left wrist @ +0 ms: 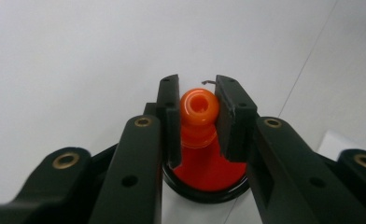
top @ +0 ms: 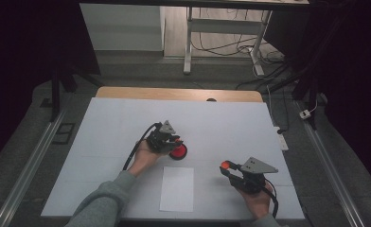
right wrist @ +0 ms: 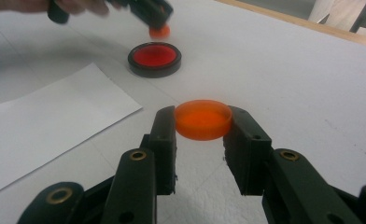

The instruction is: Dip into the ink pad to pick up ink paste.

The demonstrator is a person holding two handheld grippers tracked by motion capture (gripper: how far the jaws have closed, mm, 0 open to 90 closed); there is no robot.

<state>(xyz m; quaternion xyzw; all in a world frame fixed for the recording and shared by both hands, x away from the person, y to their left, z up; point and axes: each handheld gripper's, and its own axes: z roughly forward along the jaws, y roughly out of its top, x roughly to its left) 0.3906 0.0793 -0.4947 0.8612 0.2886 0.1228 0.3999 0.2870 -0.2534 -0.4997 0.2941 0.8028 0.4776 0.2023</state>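
A round black-rimmed dish with a red inside point(top: 179, 152) lies on the white table mid-centre. Just above it, my left gripper point(top: 175, 141) is shut on a small orange knob-topped piece point(left wrist: 199, 106); in the left gripper view the dish point(left wrist: 204, 179) lies right under the piece. Whether the piece touches the dish I cannot tell. To the right and nearer the person, my right gripper point(top: 226, 167) is shut on a flat orange round cap point(right wrist: 203, 119), held a little above the table. The right gripper view shows the dish point(right wrist: 154, 59) and the left gripper point(right wrist: 158, 27) farther off.
A white sheet of paper point(top: 177, 188) lies near the front edge between the two hands. The table's white cover point(top: 108, 118) ends at a wooden strip point(top: 174, 93) at the back. Desk legs and cables stand on the floor beyond.
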